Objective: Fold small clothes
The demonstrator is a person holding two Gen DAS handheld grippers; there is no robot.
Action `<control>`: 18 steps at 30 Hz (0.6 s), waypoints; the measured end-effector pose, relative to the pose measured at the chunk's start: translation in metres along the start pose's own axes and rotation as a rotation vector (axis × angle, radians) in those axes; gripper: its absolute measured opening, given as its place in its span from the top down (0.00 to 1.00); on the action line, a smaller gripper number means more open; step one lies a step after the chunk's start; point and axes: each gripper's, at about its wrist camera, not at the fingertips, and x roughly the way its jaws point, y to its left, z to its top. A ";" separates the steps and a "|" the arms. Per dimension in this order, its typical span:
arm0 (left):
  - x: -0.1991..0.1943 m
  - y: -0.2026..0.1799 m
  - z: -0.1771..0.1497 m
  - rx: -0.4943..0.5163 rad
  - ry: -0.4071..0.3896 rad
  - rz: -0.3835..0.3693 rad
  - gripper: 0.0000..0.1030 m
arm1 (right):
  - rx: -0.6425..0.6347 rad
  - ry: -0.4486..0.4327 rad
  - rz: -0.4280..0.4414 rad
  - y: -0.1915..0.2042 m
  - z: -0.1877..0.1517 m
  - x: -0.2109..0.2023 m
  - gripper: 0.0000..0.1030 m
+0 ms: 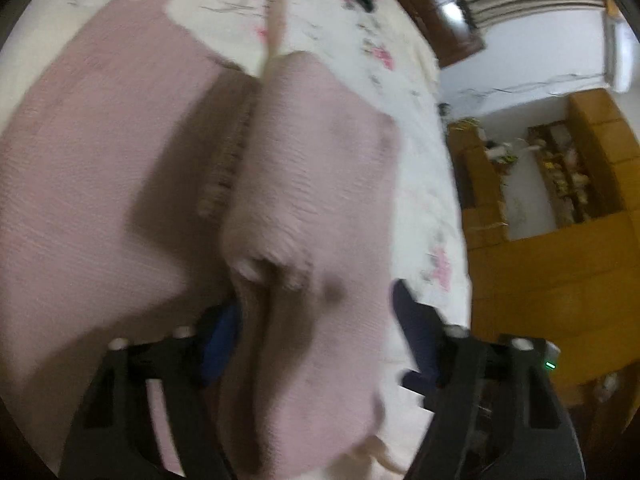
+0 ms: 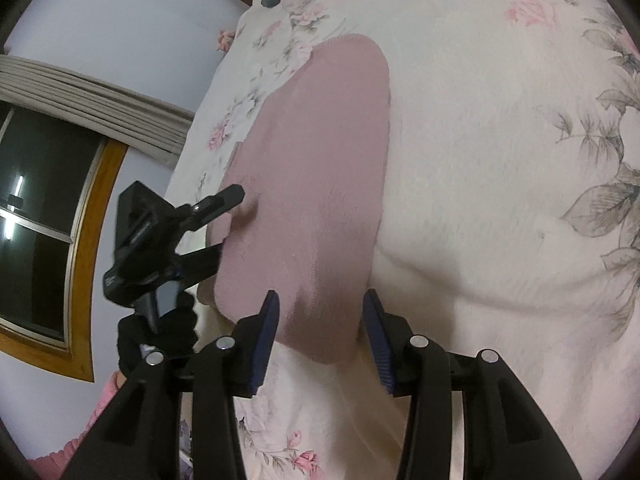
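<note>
Pink knit garment (image 2: 316, 200) lies flat on the floral bedspread (image 2: 480, 160). Right gripper (image 2: 320, 328) is spread open over its near hem. Left gripper (image 2: 224, 220), at 9 o'clock, appears to pinch the edge; blur leaves its closure uncertain. Fabric is soft, light and floppy: take hold at corners or hem.

Garment (image 2: 316, 184) on bedspread (image 2: 480, 160) (left gripper (image 2: 224, 224) at garment's edge).

pink garment (image 2: 312, 184): matt ribbed knit cloth | floral bedspread (image 2: 480, 160): soft fuzzy cloth | right gripper (image 2: 320, 332): matt black plastic, ridged blue pads
</note>
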 end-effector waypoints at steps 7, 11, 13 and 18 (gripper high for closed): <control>0.025 0.009 0.003 -0.060 0.020 0.020 0.41 | 0.021 -0.003 0.009 -0.007 -0.003 -0.001 0.57; 0.021 -0.001 0.002 -0.025 -0.006 0.001 0.80 | 0.040 -0.006 -0.005 -0.014 -0.003 -0.004 0.57; 0.014 -0.008 0.003 -0.018 -0.029 -0.035 0.82 | 0.056 -0.012 -0.005 -0.019 -0.003 -0.007 0.57; -0.015 -0.020 0.008 0.029 -0.066 -0.058 0.85 | 0.057 -0.013 -0.001 -0.019 -0.008 -0.009 0.57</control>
